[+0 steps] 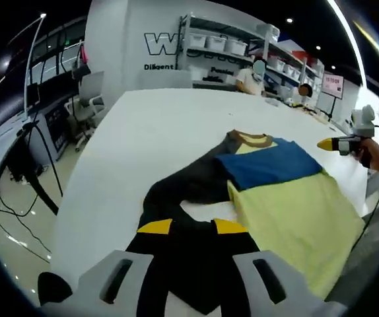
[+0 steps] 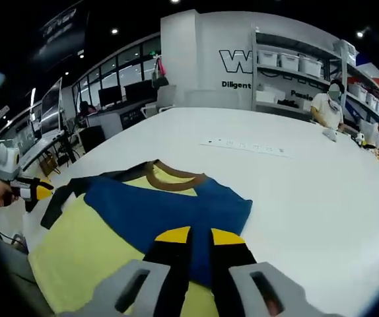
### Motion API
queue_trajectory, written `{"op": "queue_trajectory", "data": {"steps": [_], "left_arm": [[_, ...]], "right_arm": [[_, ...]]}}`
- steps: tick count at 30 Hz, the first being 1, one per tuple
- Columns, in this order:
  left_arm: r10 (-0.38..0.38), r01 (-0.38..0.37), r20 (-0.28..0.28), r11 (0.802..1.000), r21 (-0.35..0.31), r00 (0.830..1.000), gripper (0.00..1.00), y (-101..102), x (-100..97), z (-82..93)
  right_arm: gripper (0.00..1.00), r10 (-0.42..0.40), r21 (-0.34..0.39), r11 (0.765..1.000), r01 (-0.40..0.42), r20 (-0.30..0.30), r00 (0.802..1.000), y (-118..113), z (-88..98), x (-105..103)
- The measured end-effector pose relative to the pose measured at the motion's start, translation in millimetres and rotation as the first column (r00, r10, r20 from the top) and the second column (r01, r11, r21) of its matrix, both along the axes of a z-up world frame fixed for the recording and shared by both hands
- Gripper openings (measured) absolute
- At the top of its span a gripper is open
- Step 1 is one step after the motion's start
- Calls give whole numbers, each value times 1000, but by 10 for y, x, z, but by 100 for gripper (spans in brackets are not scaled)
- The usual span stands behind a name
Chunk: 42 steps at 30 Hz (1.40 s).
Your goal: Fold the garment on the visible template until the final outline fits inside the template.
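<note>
A T-shirt (image 1: 288,211) with a yellow body, a blue chest band (image 2: 156,211) and a brown collar (image 2: 170,177) lies flat on the white table (image 1: 150,132). Its dark sleeve (image 1: 183,188) stretches toward my left gripper (image 1: 193,228). That gripper is open, its yellow-tipped jaws apart over the sleeve's black end. My right gripper (image 2: 200,236) hovers at the blue side of the shirt, its jaws a narrow gap apart with nothing between them. It also appears as a yellow tip (image 1: 331,144) just off the shirt's edge. The left gripper (image 2: 34,191) sits beside the black sleeve (image 2: 54,205).
A strip of small marks (image 2: 242,145) lies on the table beyond the shirt. Shelves with bins (image 2: 295,66) stand behind, and seated people (image 2: 328,109) are at the far edge. Office chairs (image 1: 87,105) and cables stand off the table's side.
</note>
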State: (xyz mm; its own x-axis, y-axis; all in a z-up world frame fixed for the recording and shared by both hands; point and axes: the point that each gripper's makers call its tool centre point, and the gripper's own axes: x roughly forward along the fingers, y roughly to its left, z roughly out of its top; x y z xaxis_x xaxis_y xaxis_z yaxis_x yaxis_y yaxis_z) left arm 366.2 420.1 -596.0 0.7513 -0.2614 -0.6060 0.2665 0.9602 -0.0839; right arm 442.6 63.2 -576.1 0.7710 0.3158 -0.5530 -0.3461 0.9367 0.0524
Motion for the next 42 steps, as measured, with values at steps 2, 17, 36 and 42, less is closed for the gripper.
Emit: {"op": "queue_trajectory", "data": {"steps": [2,17,36,42], "left_arm": [[2,-2,1,1000,1,1000,16,-9,-47,-13],[-162,162,-98,987,-9,982,21,-322,-411,-275],[-204,222,-148,968,118,968,17,-307,-397,-401],[-166,186,-164,976,117,972,8,-329,-399,-403]], "right_arm": [[4,2,-1,1000,-2,0,1000,5,-4,-13],[8,48,-33,998,-49,-26,999,111,-78,-220],[17,124,10,992,-124,-83,989,374,-121,-595],[24,126,-26,991,-129,-90,988,324,-224,-670]]}}
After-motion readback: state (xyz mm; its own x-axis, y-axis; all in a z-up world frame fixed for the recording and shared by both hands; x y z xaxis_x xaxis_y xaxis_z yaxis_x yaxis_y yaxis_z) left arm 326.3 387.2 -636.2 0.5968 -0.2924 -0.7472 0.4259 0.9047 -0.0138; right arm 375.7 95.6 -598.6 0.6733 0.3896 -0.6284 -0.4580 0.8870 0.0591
